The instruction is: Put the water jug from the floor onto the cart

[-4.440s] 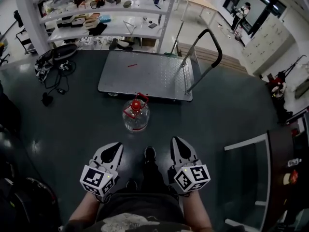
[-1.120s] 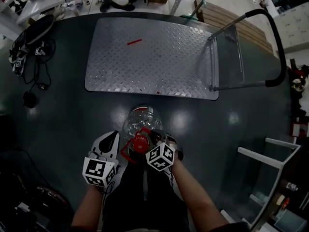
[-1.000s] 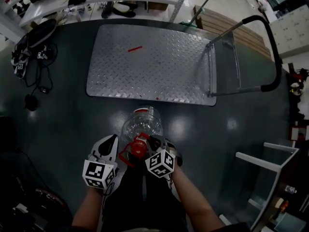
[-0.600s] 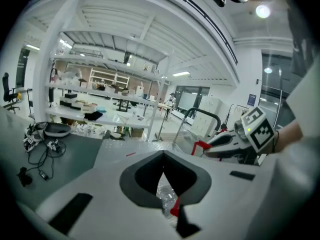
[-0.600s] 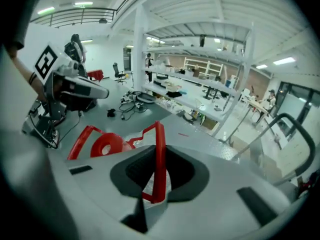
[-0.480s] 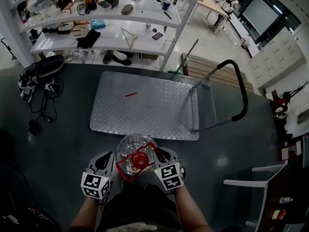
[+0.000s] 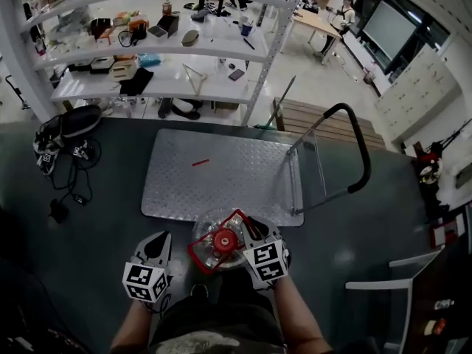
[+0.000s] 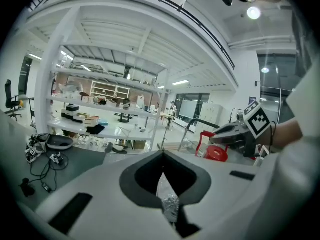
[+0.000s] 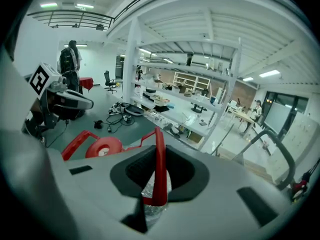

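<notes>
The head view looks steeply down from above the person onto the floor [image 7: 88, 212], the cart [image 7: 221, 172] and the shelving [image 7: 177, 46] beyond. Each gripper view sits close behind its own jaws, facing across the room toward that shelving. All three share the red jug handle [image 9: 159, 164] and the cart's push bar [image 7: 358, 153]; the left gripper view also shows the right gripper [image 8: 212, 135].

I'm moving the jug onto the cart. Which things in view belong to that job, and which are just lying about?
Job: water jug; its red handle, clamped in the right gripper; cart; left gripper, shut and empty.

Lying about: cables on the floor; cluttered shelves; small red scrap on the cart.
</notes>
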The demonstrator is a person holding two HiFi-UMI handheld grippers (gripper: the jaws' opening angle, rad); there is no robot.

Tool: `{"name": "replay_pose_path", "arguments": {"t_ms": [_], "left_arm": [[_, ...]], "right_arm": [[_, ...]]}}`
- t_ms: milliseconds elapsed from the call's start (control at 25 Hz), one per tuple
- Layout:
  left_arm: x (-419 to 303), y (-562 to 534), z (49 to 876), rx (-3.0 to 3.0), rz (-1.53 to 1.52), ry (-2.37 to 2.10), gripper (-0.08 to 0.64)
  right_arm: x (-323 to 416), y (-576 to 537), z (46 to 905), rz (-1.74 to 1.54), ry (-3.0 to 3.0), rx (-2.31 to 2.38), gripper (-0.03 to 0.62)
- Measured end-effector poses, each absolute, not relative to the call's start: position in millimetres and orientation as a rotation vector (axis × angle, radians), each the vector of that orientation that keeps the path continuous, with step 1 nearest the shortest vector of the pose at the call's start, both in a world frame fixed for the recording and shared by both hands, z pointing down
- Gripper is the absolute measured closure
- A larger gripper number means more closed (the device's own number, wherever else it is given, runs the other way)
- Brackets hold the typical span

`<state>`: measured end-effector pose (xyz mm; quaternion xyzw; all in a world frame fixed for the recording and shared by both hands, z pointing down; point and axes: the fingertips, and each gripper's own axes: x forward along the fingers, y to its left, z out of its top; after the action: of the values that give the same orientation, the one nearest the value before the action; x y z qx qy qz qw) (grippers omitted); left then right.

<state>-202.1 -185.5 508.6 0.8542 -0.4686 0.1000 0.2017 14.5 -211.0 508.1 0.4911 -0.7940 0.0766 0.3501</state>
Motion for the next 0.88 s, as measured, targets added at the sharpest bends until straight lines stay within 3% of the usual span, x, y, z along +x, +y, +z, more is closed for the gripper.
{"name": "replay_pose_path", "arguments": {"t_ms": [400,880], "left_arm": [[-151,-258,511,2.348,0.316,-1.374,0.552],[-74,-393,495,2.269,0.337,-1.450,0.553]], "right_arm": [[81,-289,528,0.337,-2.114,1.334,0.546],[114,-416,578,0.390,-2.162,1.084,0.541]]}}
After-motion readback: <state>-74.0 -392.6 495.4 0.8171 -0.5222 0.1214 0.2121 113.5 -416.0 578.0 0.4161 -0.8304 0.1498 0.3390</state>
